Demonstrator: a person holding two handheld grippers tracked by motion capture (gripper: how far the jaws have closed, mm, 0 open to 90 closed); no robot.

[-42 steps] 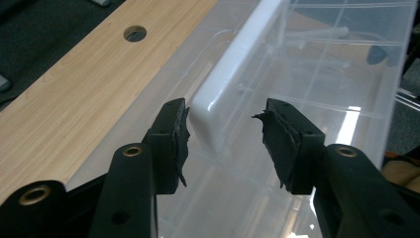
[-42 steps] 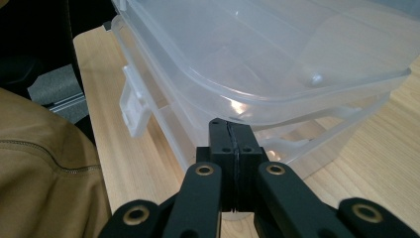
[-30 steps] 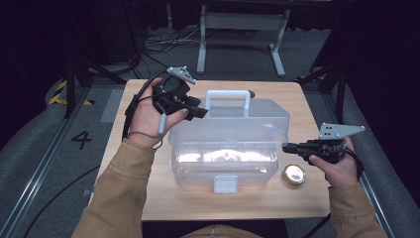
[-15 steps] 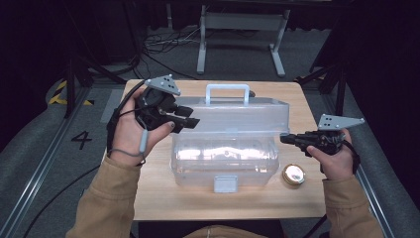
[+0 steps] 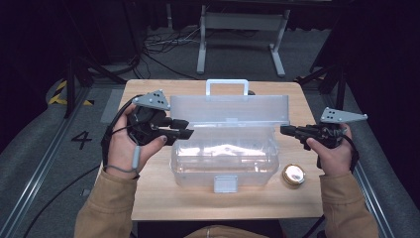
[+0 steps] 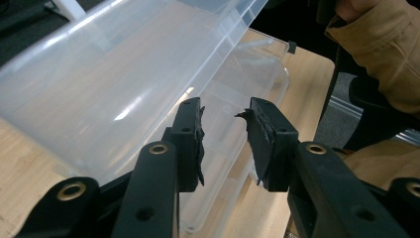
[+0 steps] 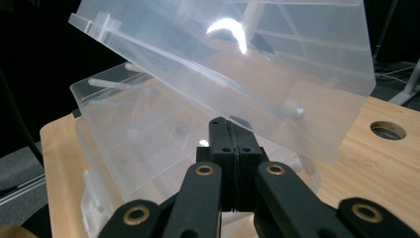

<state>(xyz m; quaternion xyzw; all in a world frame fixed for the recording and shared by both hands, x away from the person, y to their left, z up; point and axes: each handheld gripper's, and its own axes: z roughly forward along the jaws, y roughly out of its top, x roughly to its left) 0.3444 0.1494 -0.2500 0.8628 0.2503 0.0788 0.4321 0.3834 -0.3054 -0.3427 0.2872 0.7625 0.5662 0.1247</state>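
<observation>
High view: 1 clear plastic storage box [image 5: 224,158] at the middle of the wooden tabletop [image 5: 148,198], its lid [image 5: 230,110] raised and tilted back, white handle [image 5: 227,85] on the far edge, grey latch [image 5: 225,184] on the near wall. 1 round brass-coloured object [image 5: 293,175] lies on the tabletop just beside the box's near right corner. Left gripper [image 5: 187,130] is held at the box's left end, right gripper [image 5: 285,130] at its right end, each in a hand with a tan sleeve [image 5: 106,208].

Left gripper view: left gripper [image 6: 225,131] with jaws parted by a moderate gap, nothing between them, pointing at the open box [image 6: 237,104] under the lid [image 6: 114,84].

Right gripper view: right gripper [image 7: 229,133] with jaws pressed together, empty, tips near the lid's [image 7: 237,69] lower edge; 1 round hole [image 7: 388,130] in the tabletop [image 7: 396,188].
</observation>
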